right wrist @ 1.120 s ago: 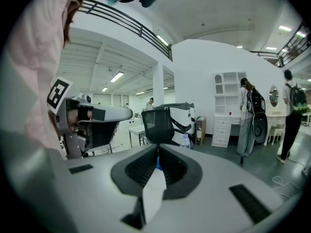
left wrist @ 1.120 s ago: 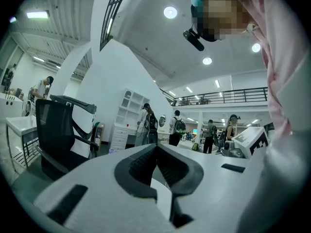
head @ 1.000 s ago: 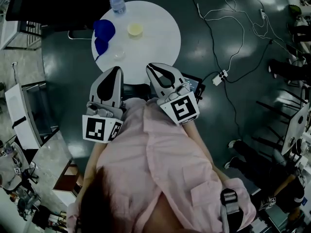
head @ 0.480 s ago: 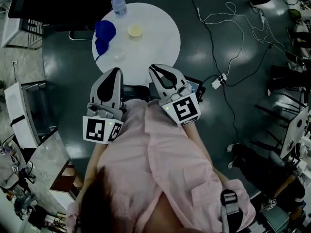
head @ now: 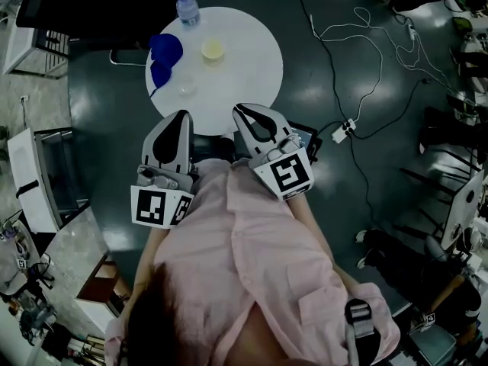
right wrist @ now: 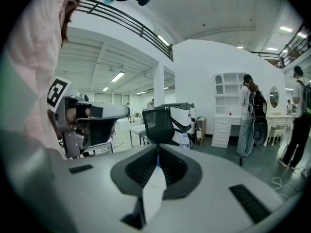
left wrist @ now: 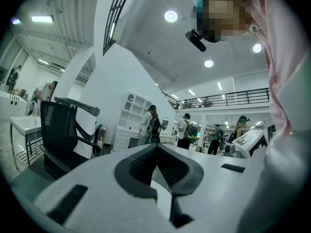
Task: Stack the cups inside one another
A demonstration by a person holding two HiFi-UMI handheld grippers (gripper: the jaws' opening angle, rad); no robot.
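Staying put: left gripper [head: 183,113], right gripper [head: 241,107].

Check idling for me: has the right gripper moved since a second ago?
No; the right gripper still sits just below the round white table, at its near edge.

1. Floor [head: 320,97] first: dark, smooth and glossy, with bright patches of light on it.
2. Round table [head: 244,59]: white top, smooth, only a soft sheen.
3. Blue cups [head: 163,56] look like smooth plastic; yellow cup [head: 213,49] is pale and smooth; clear cup [head: 185,88] is see-through.
4. Bottle [head: 187,8]: clear plastic.
5. Shirt [head: 252,258]: pink cloth, matt, creased.
6. Left gripper [left wrist: 156,147] and right gripper [right wrist: 158,152]: matt grey plastic shells, with black ribbed pads [right wrist: 141,166] that look rubbery.
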